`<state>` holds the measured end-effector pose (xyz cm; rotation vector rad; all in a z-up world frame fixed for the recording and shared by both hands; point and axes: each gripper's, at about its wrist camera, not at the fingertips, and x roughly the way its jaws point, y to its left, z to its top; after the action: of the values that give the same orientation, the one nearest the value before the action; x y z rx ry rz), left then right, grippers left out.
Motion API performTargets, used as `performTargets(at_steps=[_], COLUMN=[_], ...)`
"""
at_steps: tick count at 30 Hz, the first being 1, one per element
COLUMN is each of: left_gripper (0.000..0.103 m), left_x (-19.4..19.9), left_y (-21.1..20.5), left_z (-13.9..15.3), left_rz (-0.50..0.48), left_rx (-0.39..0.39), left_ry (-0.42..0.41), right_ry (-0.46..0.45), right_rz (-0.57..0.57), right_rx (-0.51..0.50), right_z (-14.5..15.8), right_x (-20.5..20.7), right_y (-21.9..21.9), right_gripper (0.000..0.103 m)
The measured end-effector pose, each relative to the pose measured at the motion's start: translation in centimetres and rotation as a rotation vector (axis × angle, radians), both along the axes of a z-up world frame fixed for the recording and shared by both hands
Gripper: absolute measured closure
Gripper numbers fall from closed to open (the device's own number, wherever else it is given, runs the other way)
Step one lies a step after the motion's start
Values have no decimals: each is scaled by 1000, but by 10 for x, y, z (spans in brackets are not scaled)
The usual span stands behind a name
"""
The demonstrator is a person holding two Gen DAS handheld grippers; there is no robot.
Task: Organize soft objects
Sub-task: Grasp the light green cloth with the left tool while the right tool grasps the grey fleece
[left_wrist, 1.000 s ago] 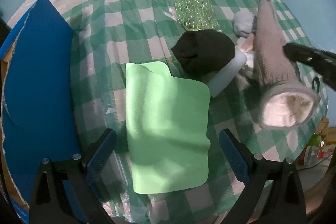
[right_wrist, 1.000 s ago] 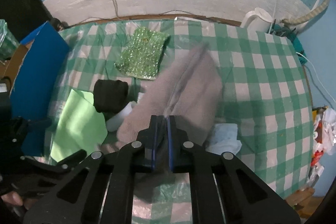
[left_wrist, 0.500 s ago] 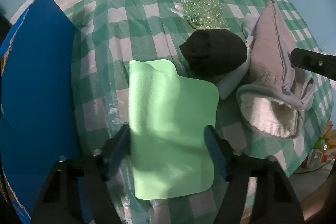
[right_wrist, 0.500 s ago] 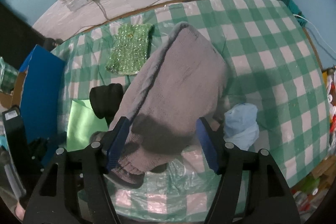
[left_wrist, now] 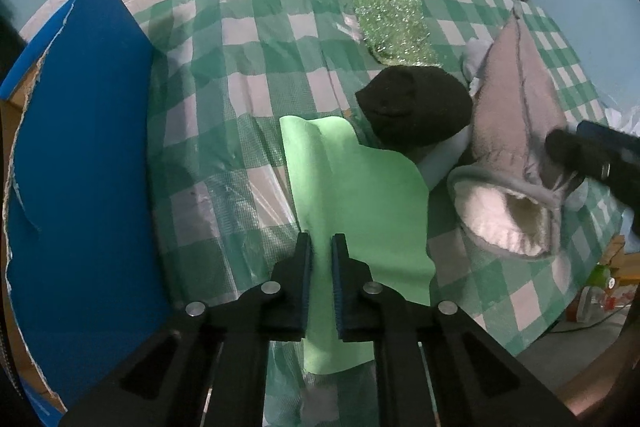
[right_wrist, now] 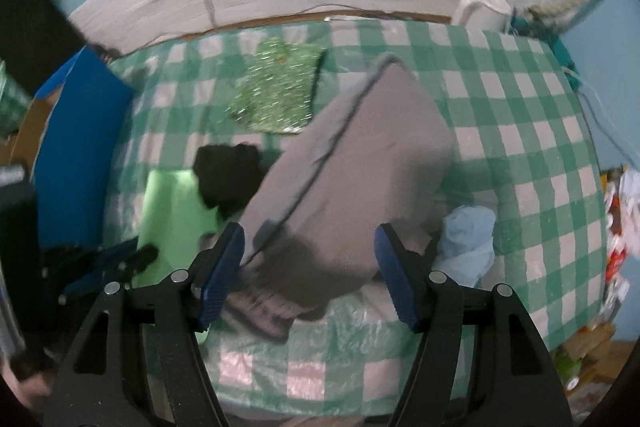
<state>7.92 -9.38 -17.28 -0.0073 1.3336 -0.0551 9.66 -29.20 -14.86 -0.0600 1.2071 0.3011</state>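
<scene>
L gripper, bottom centre of the left wrist view: jaws closing, nearly together now, a fold of the light green cloth pinched up between the blue pads. 1 s ago those jaws stood wide apart either side of the cloth, which lay flat; half a sec ago they were partway in. Cloth now ridged along its left edge, running from the pads up to mid frame; rest of it still flat on the green-and-white check tablecloth.

R gripper, lower centre of the right wrist view: fingers released, spread wide, nothing between the pads. 1 s ago it was clenched on the grey fleece slipper, lifted off the table; it let go by half a sec ago. Slipper now lies on the tablecloth, centre of the right view, its near end below the open jaws. In the left view it's at right, mouth w/ white lining facing the camera, and the R gripper's dark finger sits just at its right edge.

Black soft item unchanged, centre-right in the left view, touching the green cloth's upper right and resting on a white block. Green sequin piece upper centre, same spot. Pale blue cloth just right of the slipper in the right view. Blue board stands along the left edge.
</scene>
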Motion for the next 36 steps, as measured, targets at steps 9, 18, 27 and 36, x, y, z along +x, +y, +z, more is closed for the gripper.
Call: performTargets(at_steps=[9, 18, 27, 36], left_gripper=[96, 97, 97, 97], left_x=[-8, -16, -24, -24], left_y=[-4, -5, -4, 2], left_z=[12, 24, 40, 44], left_rz=[-18, -12, -16, -5], left_rx=[-45, -56, -61, -67], left_ry=[-28, -60, -98, -103], right_ry=[-33, -52, 47, 80], right_rz=[122, 75, -40, -123], right_rx=[-97, -81, -6, -40], right_z=[-6, 4, -22, -37], right_x=[-29, -30, -14, -4], right_y=[26, 17, 10, 10], right_gripper=[36, 36, 34, 31])
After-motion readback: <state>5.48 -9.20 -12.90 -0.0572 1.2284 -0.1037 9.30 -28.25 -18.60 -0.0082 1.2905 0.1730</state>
